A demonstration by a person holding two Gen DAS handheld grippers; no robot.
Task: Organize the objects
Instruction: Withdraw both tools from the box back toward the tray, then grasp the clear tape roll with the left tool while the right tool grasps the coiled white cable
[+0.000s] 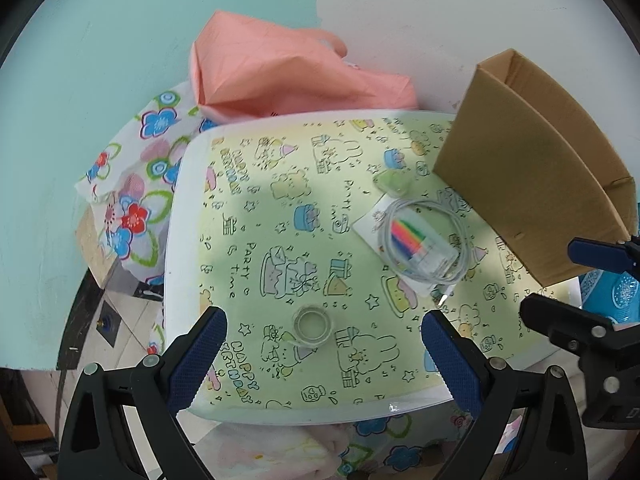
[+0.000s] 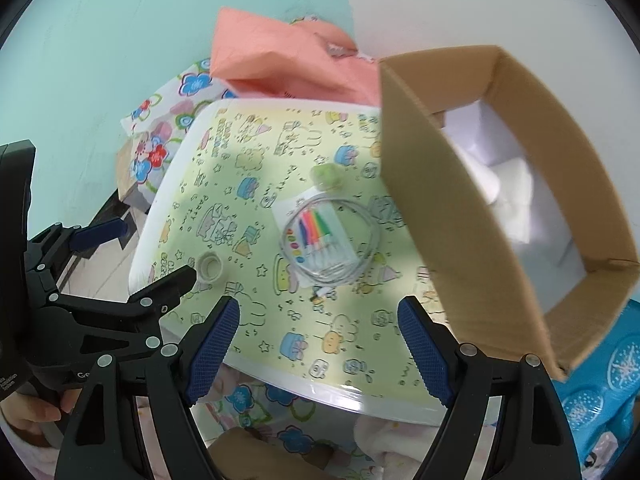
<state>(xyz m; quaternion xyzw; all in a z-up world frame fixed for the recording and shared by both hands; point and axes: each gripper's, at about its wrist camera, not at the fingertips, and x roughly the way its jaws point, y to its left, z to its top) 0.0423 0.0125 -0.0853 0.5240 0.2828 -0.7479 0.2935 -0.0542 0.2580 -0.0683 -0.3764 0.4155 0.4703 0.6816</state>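
A small table (image 1: 188, 216) with a green party-print top holds a clear tape roll (image 1: 311, 325), a pack of coloured candles (image 1: 412, 244) under a coiled white cable (image 1: 460, 236), and a small green case (image 1: 394, 182). My left gripper (image 1: 324, 354) is open and empty, just above the tape roll. My right gripper (image 2: 320, 344) is open and empty over the table's near edge; the candle pack (image 2: 316, 236), the cable (image 2: 372, 240), the tape roll (image 2: 210, 266) and the green case (image 2: 328, 176) lie ahead of it. An open cardboard box (image 2: 460, 216) stands at the right.
A pink paper bag (image 1: 280, 72) and a flowered cloth (image 1: 136, 184) lie behind and left of the table. The cardboard box (image 1: 532, 184) holds white things. A blue patterned pack (image 2: 608, 384) lies at the right. The left gripper (image 2: 116, 256) shows in the right wrist view.
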